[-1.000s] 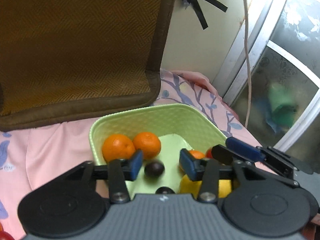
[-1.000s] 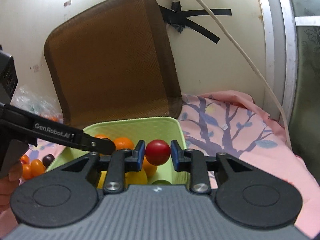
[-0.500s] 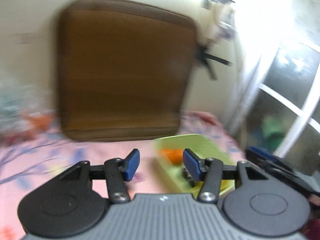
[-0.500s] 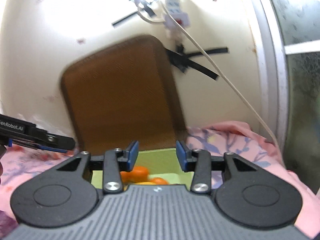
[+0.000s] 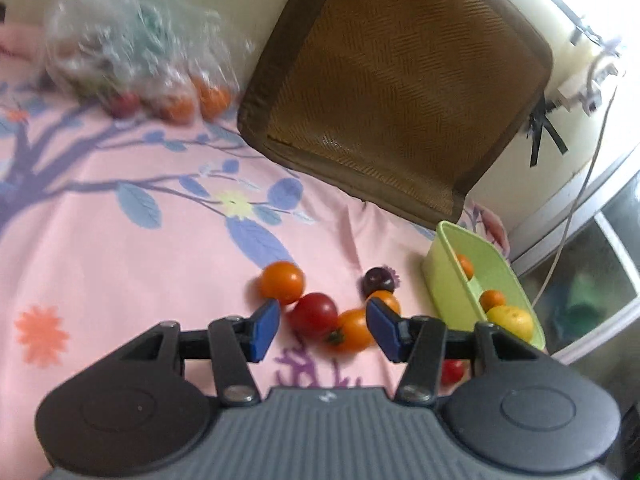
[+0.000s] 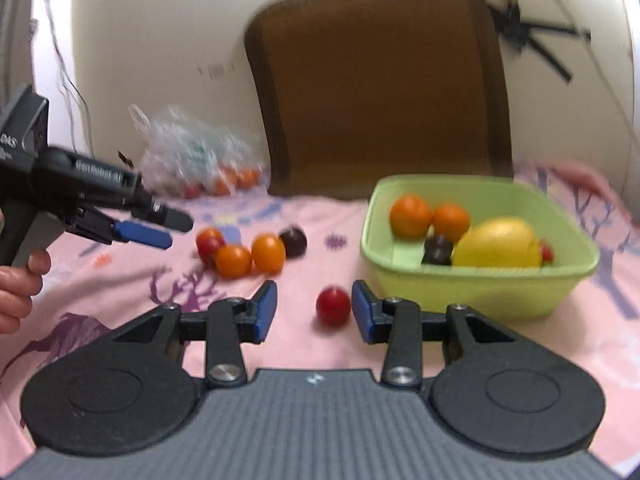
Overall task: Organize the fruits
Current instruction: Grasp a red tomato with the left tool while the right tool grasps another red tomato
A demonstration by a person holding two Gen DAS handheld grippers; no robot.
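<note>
Two grippers hang over the bedsheet (image 5: 120, 248), fingers parted and empty. Between the left gripper (image 5: 322, 326) fingers lie a red tomato (image 5: 314, 314) and an orange one (image 5: 352, 330); the right gripper (image 6: 313, 316), just opened, frames a small red tomato (image 6: 333, 305). Right of them sits the green basket (image 6: 472, 288).

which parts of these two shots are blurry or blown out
Left wrist view: the plastic bag at upper left is smeared by motion, and the window corner at upper right is blown out. Right wrist view: soft all over, with the brown cushion and black tape streaked; the green basket stays readable.
</note>
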